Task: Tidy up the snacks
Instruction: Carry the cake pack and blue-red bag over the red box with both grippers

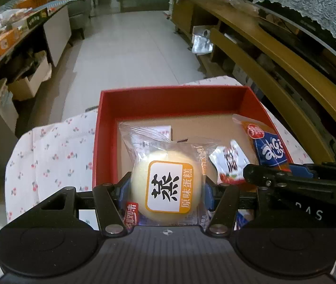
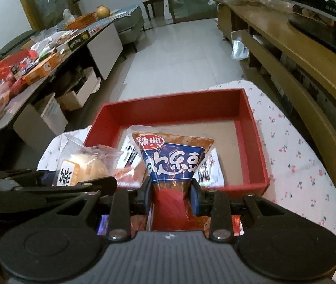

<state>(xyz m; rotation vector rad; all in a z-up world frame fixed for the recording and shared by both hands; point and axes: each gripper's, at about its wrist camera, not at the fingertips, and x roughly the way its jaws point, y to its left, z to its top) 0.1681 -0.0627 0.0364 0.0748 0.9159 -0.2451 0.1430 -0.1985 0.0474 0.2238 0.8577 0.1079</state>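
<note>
One red box, one wrapped steamed cake, one blue-and-orange snack bag, two white packets in the box, and two tongs.

Dim indoor light; fisheye warp — dark vignetted corners

Wrapped cake, blue-orange pkt above red box

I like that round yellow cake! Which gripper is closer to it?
Left. The left gripper is shut on the wrapped cake. The right gripper is beside it, holding the blue and orange snack bag instead.
</note>
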